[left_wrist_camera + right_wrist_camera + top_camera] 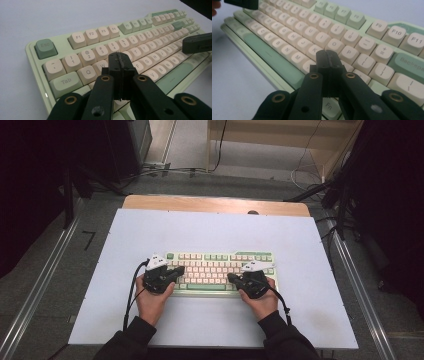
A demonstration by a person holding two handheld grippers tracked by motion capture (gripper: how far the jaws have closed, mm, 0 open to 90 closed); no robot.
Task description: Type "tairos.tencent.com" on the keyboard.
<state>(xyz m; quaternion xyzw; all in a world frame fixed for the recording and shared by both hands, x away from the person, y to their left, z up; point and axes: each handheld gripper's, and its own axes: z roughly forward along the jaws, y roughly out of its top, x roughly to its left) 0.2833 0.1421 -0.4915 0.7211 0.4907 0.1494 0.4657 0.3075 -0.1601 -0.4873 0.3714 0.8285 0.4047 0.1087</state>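
A pale green keyboard (220, 270) with cream and green keys lies in the middle of the white table top (215, 232). My left gripper (179, 271) hovers over its left end, jaws shut together with nothing between them. In the left gripper view the shut left gripper (121, 60) points over the keyboard (155, 32) near the W and E keys. My right gripper (231, 278) is over the keyboard's right half, also shut and empty. In the right gripper view the right gripper (327, 58) sits above the keyboard (294, 30), just below the L and P keys.
The table's wooden back edge (215, 203) shows beyond the white top. Metal rails (40, 290) run along both sides on the grey floor. Cables (310, 175) and dark stands (345, 185) lie behind the table.
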